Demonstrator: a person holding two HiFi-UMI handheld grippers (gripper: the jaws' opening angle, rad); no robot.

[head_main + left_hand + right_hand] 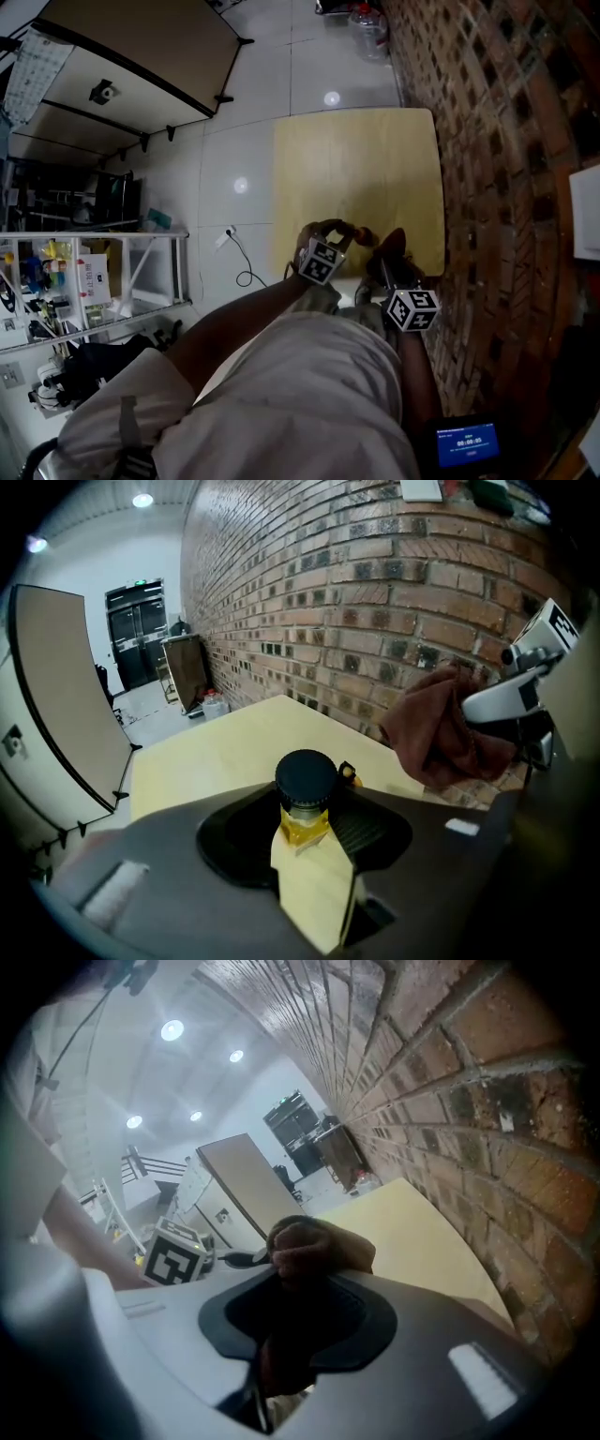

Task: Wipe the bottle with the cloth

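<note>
The bottle [305, 803] was held between the jaws of the left claw [302, 841], which were closed partway onto its body. Its black cap [306, 778] was pointed away from the claw, yellow liquid was seen just under the cap, and a pale label was wrapped round the part nearer the claw. The cloth [314, 1246], a dark reddish-brown one, was gripped in the right claw [295, 1326], whose jaws were closed on it. One bunch was pushed out ahead of the jaws and more was drawn back between them. From the left claw, the cloth [441, 728] was seen up and to the right of the bottle, near it, and no contact between the two was seen. From the right claw, the left claw's marker cube [178, 1252] was seen just to the left of the bunched cloth. Ahead of both claws and below them, a pale wooden surface [216, 752] was spread out. A brick wall [375, 583] was set along its right side, and a white tiled floor [234, 150] lay to its left.
</note>
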